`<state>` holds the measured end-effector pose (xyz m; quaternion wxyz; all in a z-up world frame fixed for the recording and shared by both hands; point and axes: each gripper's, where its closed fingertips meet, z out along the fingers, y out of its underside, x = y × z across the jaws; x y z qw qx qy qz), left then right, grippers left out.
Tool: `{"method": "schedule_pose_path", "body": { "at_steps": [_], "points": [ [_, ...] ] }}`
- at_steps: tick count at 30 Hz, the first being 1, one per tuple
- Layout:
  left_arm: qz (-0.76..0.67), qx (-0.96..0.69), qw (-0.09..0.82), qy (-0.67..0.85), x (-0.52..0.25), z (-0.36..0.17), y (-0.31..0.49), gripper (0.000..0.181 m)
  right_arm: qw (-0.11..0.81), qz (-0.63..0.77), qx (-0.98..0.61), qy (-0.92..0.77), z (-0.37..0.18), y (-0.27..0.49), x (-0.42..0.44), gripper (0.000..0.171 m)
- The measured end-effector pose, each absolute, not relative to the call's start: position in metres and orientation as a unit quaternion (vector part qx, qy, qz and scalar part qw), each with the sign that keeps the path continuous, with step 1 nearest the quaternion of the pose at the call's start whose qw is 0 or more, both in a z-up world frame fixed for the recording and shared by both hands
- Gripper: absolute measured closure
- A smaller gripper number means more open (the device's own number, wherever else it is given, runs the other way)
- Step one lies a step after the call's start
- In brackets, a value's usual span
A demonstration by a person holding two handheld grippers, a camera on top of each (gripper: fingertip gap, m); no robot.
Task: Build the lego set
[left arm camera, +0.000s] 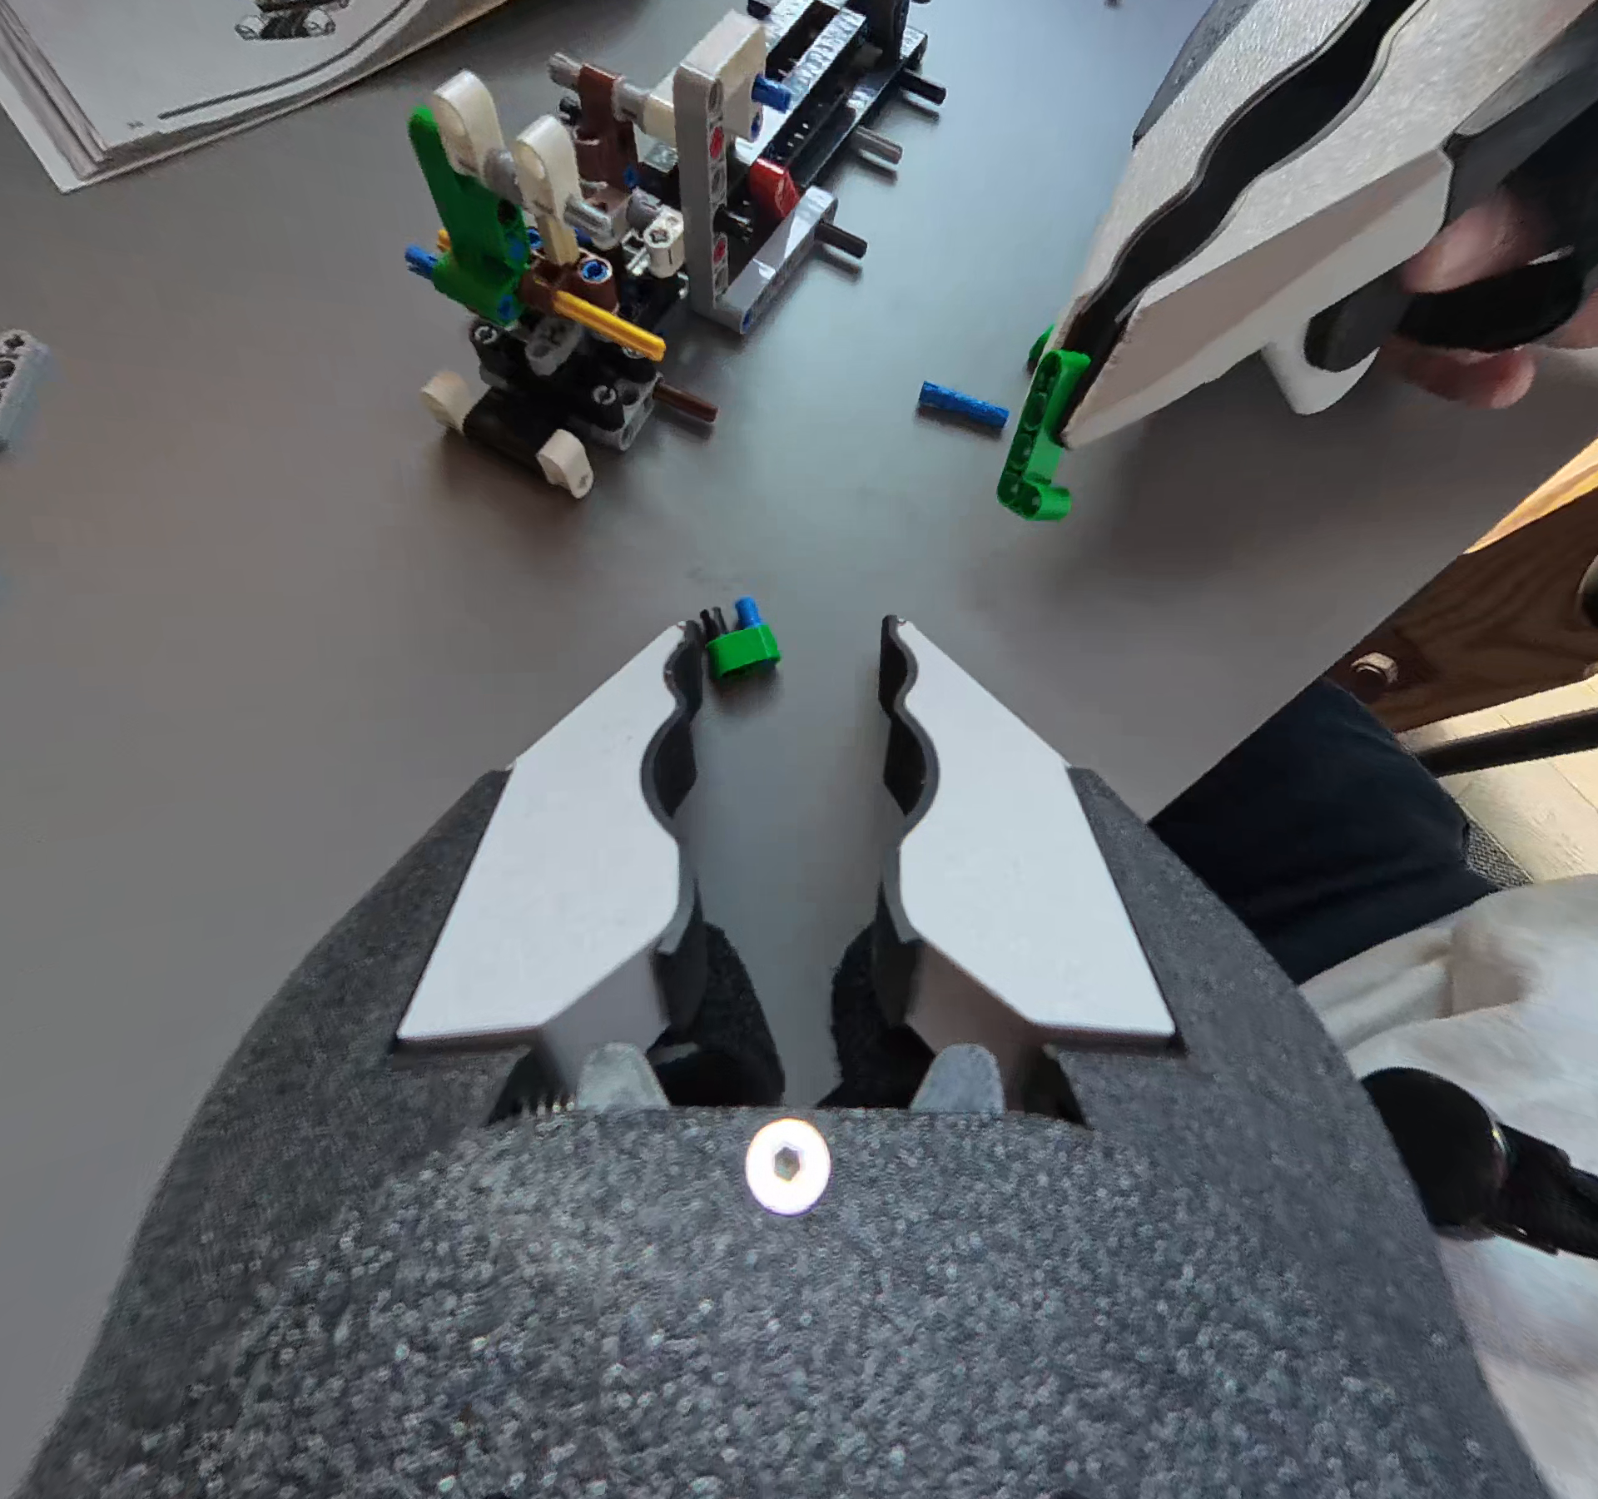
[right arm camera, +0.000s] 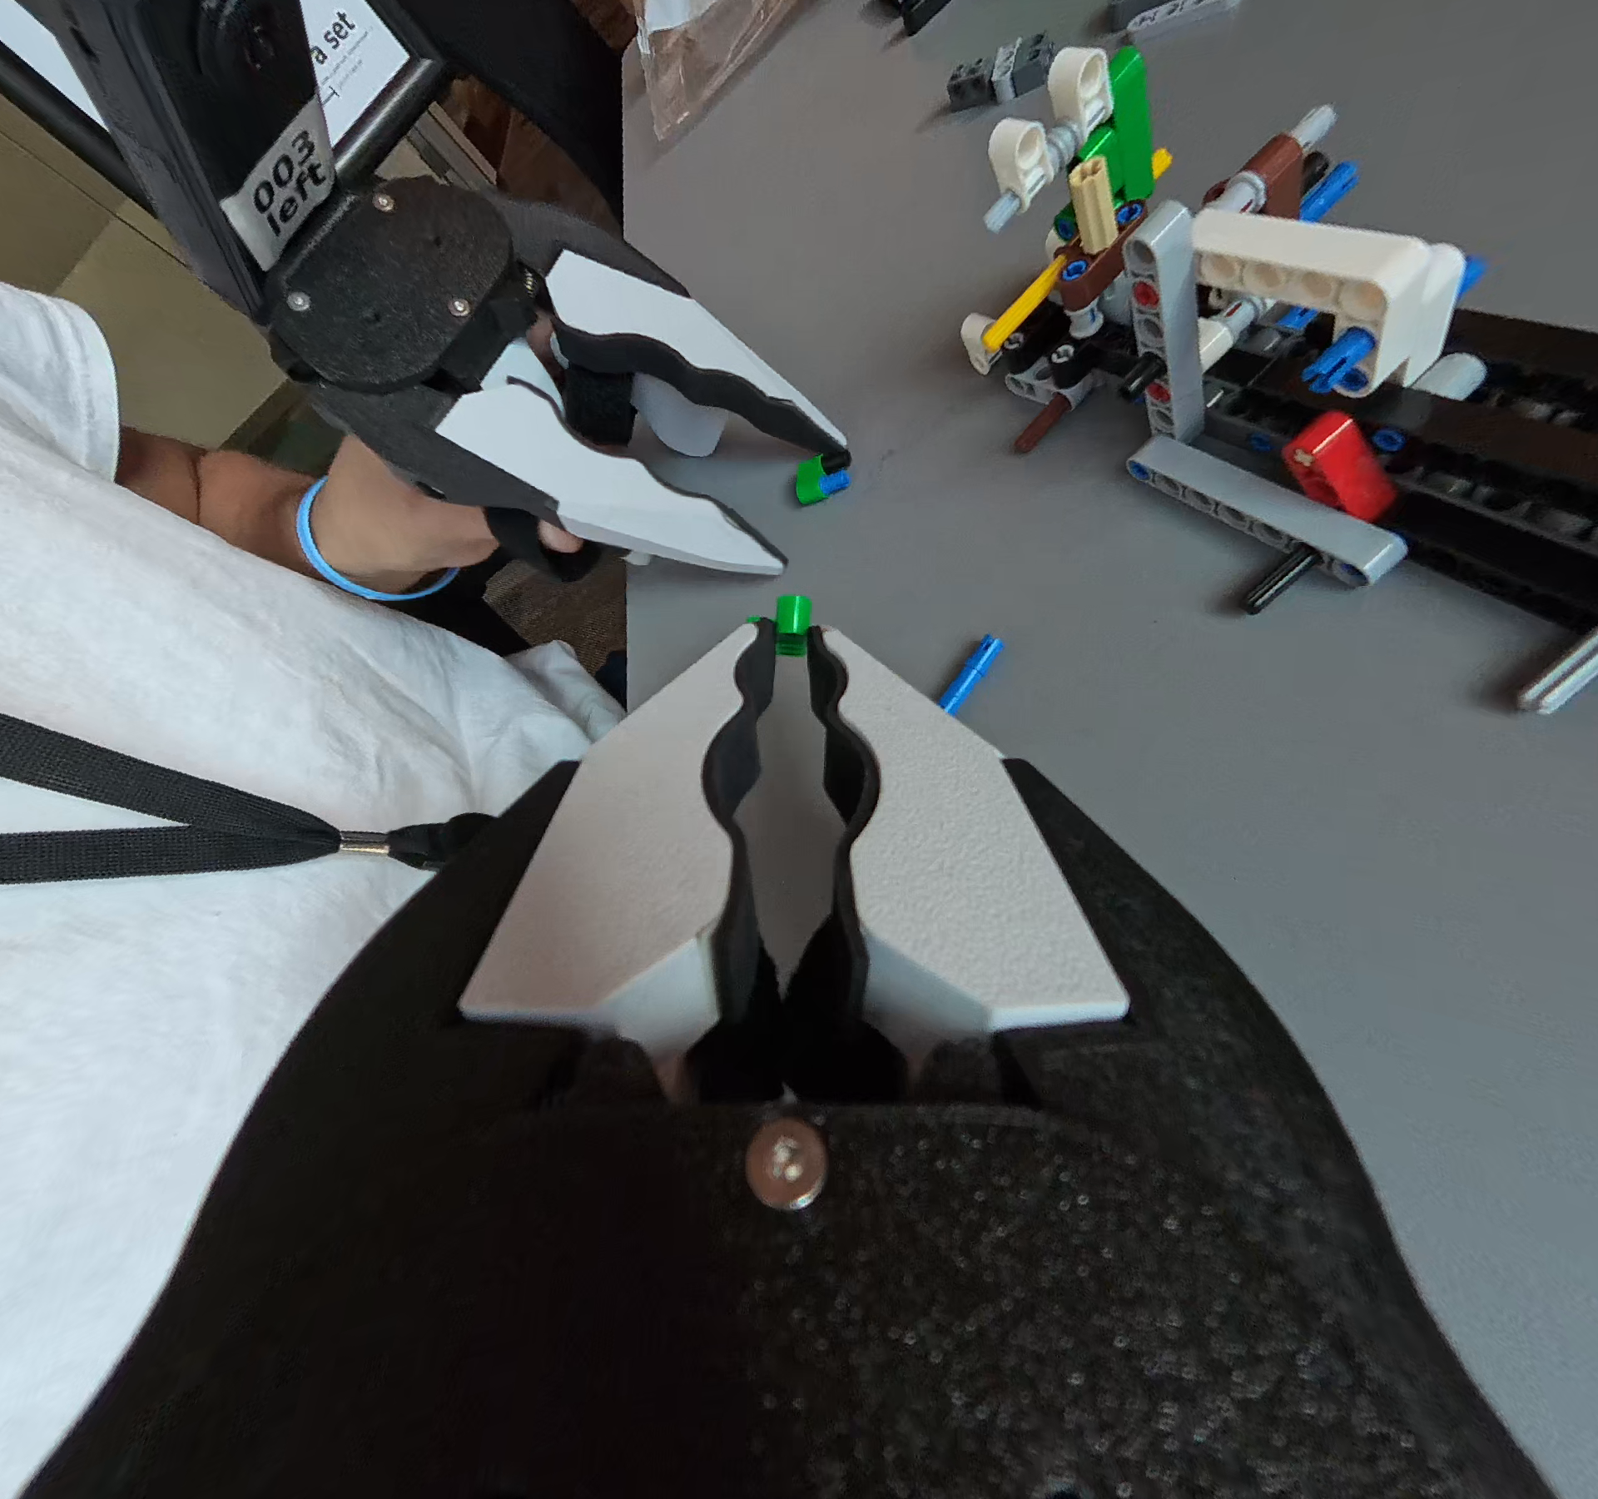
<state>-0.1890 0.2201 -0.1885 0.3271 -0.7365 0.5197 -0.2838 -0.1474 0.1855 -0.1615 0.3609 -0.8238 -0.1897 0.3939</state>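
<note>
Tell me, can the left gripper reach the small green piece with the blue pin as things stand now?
Probably yes. The left gripper is open, and the small green piece lies on the table by its left fingertip, with nothing in between.

Grey table (left arm camera: 259,593). Green beam (left arm camera: 1033,437), blue pin (left arm camera: 962,407), small green piece (left arm camera: 742,646) with blue peg. Model (left arm camera: 623,247): black, white, green, brown, yellow, red. Gripper fingers (left arm camera: 571,852) white, black-lined.
</note>
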Motion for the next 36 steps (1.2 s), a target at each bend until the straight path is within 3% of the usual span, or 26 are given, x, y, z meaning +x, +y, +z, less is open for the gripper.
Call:
{"method": "schedule_pose_path", "body": {
  "at_steps": [4, 15, 25, 30, 36],
  "points": [
    [-0.247, -0.74, 0.35, 0.518, -0.19, -0.191, 0.233, 0.167, 0.361, 0.403, -0.819, -0.19, -0.16, 0.183, -0.148, 0.165],
    [-0.268, -0.658, 0.328, 0.622, -0.202, -0.189, 0.223, 0.156, 0.357, 0.404, -0.821, -0.188, -0.161, 0.183, -0.148, 0.165],
    [-0.273, -0.676, 0.322, 0.604, -0.199, -0.191, 0.226, 0.167, 0.353, 0.406, -0.823, -0.185, -0.162, 0.183, -0.148, 0.165],
    [-0.245, -0.595, 0.33, 0.69, -0.203, -0.19, 0.224, 0.167, 0.347, 0.402, -0.826, -0.188, -0.164, 0.183, -0.149, 0.165],
    [-0.181, -0.369, 0.424, 0.807, -0.191, -0.177, 0.219, 0.167, 0.371, 0.401, -0.814, -0.198, -0.156, 0.187, -0.152, 0.165]
  ]
}}
